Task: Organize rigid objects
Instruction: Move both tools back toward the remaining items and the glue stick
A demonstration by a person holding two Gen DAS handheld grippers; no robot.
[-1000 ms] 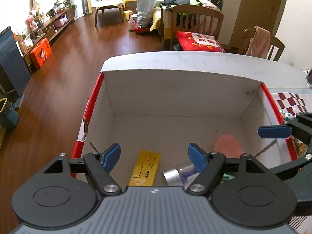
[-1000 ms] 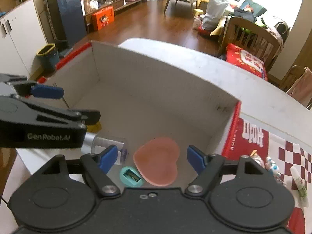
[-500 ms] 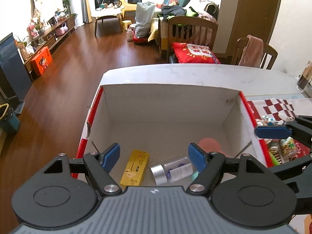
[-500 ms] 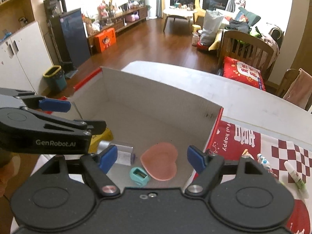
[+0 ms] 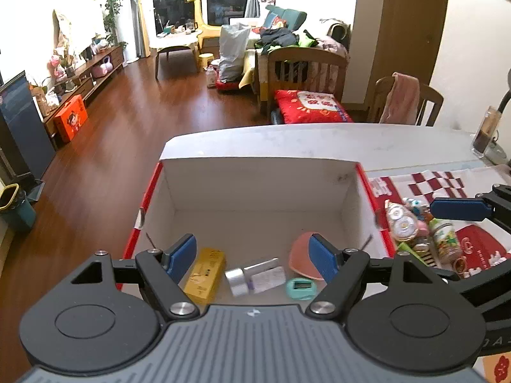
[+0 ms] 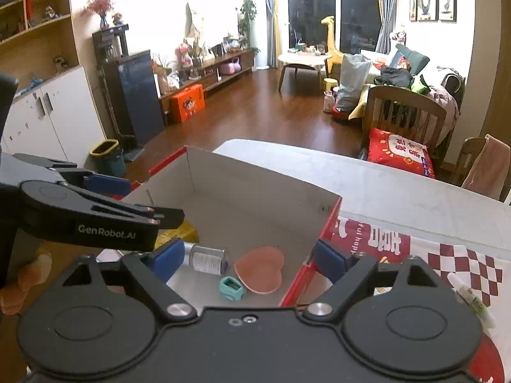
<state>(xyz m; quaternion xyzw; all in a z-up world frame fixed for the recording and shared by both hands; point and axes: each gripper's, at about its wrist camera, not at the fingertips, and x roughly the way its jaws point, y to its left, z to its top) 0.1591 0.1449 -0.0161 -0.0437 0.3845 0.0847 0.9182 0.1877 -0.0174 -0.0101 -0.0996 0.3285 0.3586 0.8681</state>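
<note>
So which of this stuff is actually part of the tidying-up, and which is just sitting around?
Part of the job:
white box
yellow pack
clear bottle
pink heart
teal gadget
small bottles on the checked cloth

Just lying about:
red cushion
orange box
bin

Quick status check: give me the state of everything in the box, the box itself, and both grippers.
Box: open-topped, on the table.
Yellow carton: lying flat inside.
Clear bottle: on its side inside.
Pink heart: flat inside.
Teal gadget: flat inside.
Left gripper: open, holding nothing.
Right gripper: open, holding nothing.
</note>
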